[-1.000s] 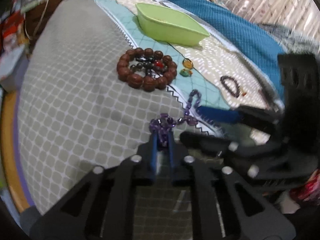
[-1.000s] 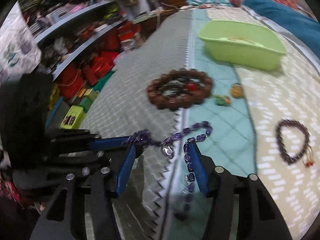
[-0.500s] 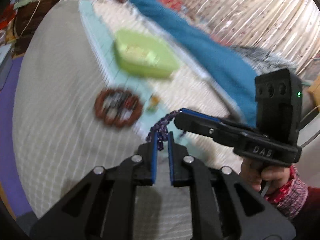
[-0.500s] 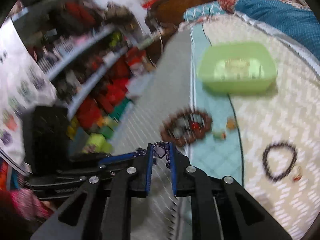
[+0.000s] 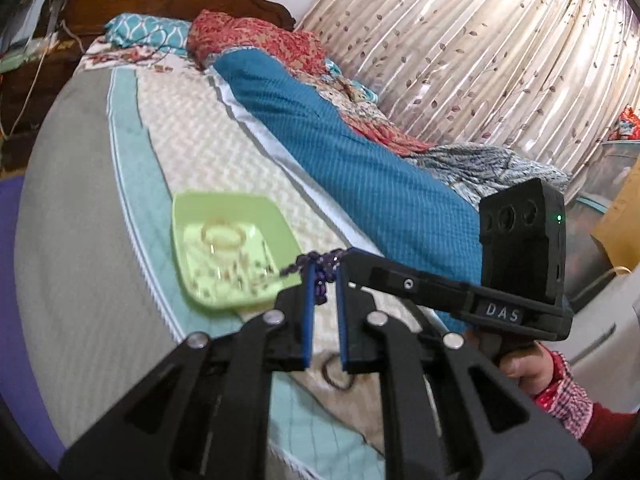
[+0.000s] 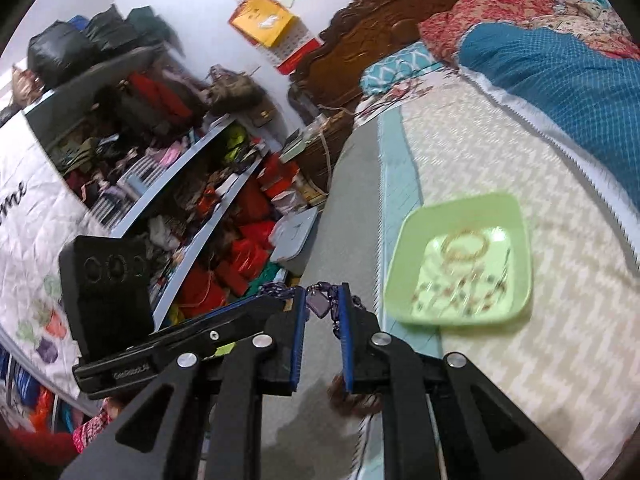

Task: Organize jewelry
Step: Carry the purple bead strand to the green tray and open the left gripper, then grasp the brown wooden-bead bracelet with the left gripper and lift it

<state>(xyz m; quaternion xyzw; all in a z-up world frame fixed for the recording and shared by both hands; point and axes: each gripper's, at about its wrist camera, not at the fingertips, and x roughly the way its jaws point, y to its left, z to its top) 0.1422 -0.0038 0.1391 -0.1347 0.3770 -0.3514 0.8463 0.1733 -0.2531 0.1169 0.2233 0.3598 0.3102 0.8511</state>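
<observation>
A purple bead necklace (image 5: pixel 316 262) hangs in the air between both grippers, above the bed. My left gripper (image 5: pixel 322 280) is shut on one end of it. My right gripper (image 6: pixel 322 300) is shut on the other end, where a small pendant (image 6: pixel 317 305) shows between the fingers. The right gripper also shows in the left wrist view (image 5: pixel 352 256), tip to tip with the left. A light green tray (image 5: pixel 182 232) holding a gold bangle (image 5: pixel 222 236) and small pieces lies on the bed ahead; it also shows in the right wrist view (image 6: pixel 404 264).
A dark bead bracelet (image 5: pixel 336 376) lies on the bed under the left gripper. A brown bead bracelet (image 6: pixel 352 398) lies under the right gripper. A blue blanket (image 5: pixel 360 160) runs along the bed's right side. Cluttered shelves (image 6: pixel 200 200) stand left of the bed.
Both grippers have lifted the purple necklace off the bed and moved forward towards the green tray. The right gripper closed on it during this time.
</observation>
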